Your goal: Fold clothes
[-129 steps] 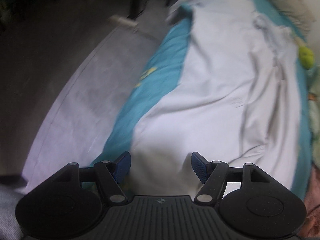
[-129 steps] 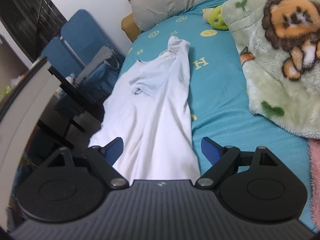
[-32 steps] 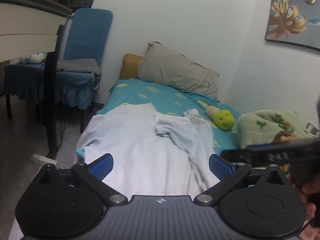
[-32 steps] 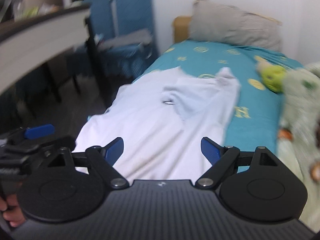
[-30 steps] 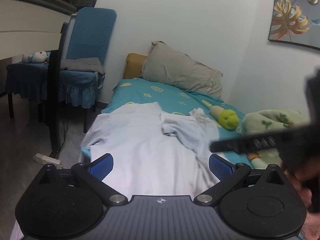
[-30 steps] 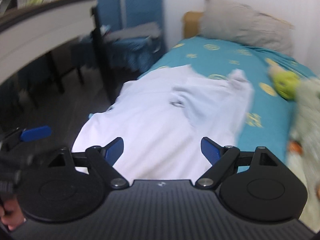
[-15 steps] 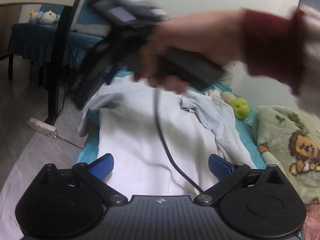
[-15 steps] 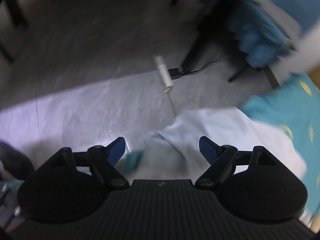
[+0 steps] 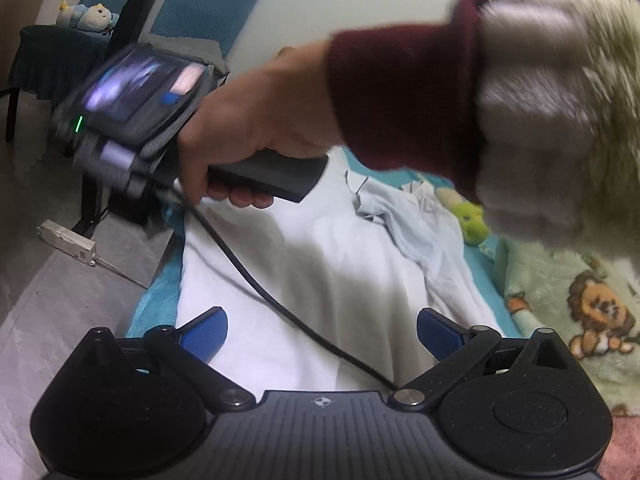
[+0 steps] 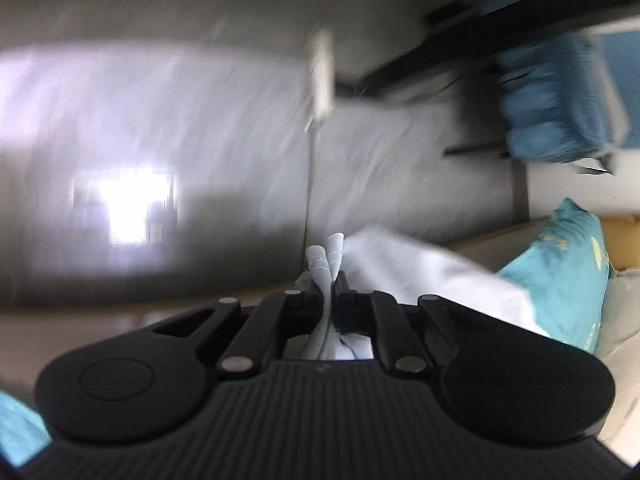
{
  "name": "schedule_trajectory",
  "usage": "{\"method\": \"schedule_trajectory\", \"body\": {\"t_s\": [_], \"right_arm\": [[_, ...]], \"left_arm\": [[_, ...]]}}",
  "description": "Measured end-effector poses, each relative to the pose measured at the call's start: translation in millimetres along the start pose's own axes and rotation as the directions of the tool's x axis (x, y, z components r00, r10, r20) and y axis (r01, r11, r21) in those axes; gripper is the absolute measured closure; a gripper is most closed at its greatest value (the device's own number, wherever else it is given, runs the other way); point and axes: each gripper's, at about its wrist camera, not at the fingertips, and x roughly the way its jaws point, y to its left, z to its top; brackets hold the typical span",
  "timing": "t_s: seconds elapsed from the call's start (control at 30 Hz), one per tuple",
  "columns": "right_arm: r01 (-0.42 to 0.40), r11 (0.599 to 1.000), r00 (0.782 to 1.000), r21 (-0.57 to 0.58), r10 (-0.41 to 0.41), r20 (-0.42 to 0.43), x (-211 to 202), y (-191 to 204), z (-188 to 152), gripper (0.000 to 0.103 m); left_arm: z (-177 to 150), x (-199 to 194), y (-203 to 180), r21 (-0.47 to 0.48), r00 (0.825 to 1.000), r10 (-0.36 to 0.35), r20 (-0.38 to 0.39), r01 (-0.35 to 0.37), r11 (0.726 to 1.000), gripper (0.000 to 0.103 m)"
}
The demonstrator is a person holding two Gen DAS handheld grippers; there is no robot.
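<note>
The shirt (image 9: pixel 320 272) lies on the bed (image 9: pixel 160 304), with the blanket (image 9: pixel 580 312) to its right.

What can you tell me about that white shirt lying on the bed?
The white shirt is a pale, soft-looking garment spread lengthwise on the teal bedsheet, wrinkled, with a sleeve folded over its upper part. A black cable trails across it. At the bed's edge, the right gripper has its jaws shut on a bunched piece of it. The left gripper is open above the near end.
</note>
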Motion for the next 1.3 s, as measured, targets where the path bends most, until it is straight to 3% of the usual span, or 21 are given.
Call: {"method": "schedule_trajectory", "body": {"t_s": [0.07,0.13,0.23,0.37,0.5,0.57,0.63,0.7,0.77,0.8,0.83,0.87,0.9,0.93,0.97,1.03,1.07,1.17,1.3], "right_arm": [[0.008,0.991,0.996,0.135,-0.021,0.091,-24,-22,-7,0.096],[0.019,0.955,0.982,0.297,-0.073,0.173,-54,-49,-23,0.096],[0.036,0.844,0.95,0.535,-0.196,0.244,-95,-93,-64,0.096],[-0.005,0.57,0.913,0.822,-0.332,0.236,-130,-136,-157,0.096],[-0.045,0.312,0.923,0.949,-0.351,0.159,-122,-134,-264,0.096],[-0.081,0.203,0.933,0.976,-0.33,0.146,-111,-122,-314,0.096],[-0.169,0.102,0.934,0.98,-0.301,0.192,-103,-110,-356,0.094],[-0.299,0.027,0.909,0.954,-0.298,0.293,-98,-101,-383,0.092],[-0.387,0.009,0.876,0.922,-0.307,0.37,-99,-96,-398,0.085],[-0.417,0.012,0.857,0.909,-0.327,0.398,-102,-94,-403,0.065],[-0.442,0.02,0.836,0.897,-0.354,0.419,-105,-91,-407,0.053],[-0.466,0.024,0.811,0.884,-0.387,0.438,-107,-92,-409,0.031],[-0.487,0.018,0.788,0.873,-0.422,0.448,-106,-96,-411,0.023],[-0.505,0.008,0.767,0.863,-0.455,0.453,-104,-101,-414,0.024],[-0.515,-0.008,0.762,0.857,-0.463,0.454,-99,-108,-415,0.024],[-0.526,-0.052,0.773,0.849,-0.447,0.451,-88,-127,-415,0.025],[-0.528,-0.055,0.778,0.848,-0.431,0.457,-80,-136,-412,0.033],[-0.497,0.012,0.808,0.868,-0.359,0.467,-61,-159,-392,0.047],[-0.439,0.143,0.85,0.887,-0.254,0.462,-40,-173,-358,0.052]], "left_arm": [[0,-5,1,-0.011,0.999,-0.032,0.027,0.033,0.999,0.001],[1,-12,0,-0.016,0.996,-0.071,0.063,0.072,0.997,0.001],[2,-26,-3,-0.002,0.984,-0.131,0.122,0.132,0.991,0.001],[1,-40,-11,0.034,0.961,-0.203,0.187,0.2,0.979,0.001],[-1,-40,-26,0.086,0.954,-0.225,0.2,0.211,0.974,0.001],[-1,-36,-32,0.107,0.957,-0.22,0.19,0.202,0.973,0.001],[-3,-33,-35,0.114,0.961,-0.21,0.177,0.192,0.975,0.001],[-5,-34,-39,0.113,0.964,-0.204,0.17,0.186,0.976,0.001],[-6,-36,-39,0.11,0.967,-0.195,0.166,0.178,0.978,0.001],[-6,-36,-39,0.109,0.968,-0.19,0.165,0.173,0.979,0.001],[-5,-36,-38,0.106,0.969,-0.185,0.164,0.169,0.98,0.001],[-5,-34,-37,0.104,0.97,-0.18,0.161,0.165,0.981,0.001],[-5,-32,-37,0.101,0.971,-0.177,0.159,0.163,0.981,0.001],[-5,-30,-36,0.099,0.972,-0.176,0.155,0.162,0.982,0.001],[-5,-27,-35,0.097,0.973,-0.174,0.151,0.161,0.982,0.001],[-4,-22,-33,0.094,0.975,-0.172,0.143,0.159,0.983,0.001],[-5,-20,-33,0.095,0.975,-0.172,0.14,0.16,0.983,0.001],[-6,-12,-32,0.094,0.977,-0.171,0.127,0.159,0.983,0.001],[-7,-2,-32,0.096,0.98,-0.168,0.106,0.158,0.983,0.001]]}}
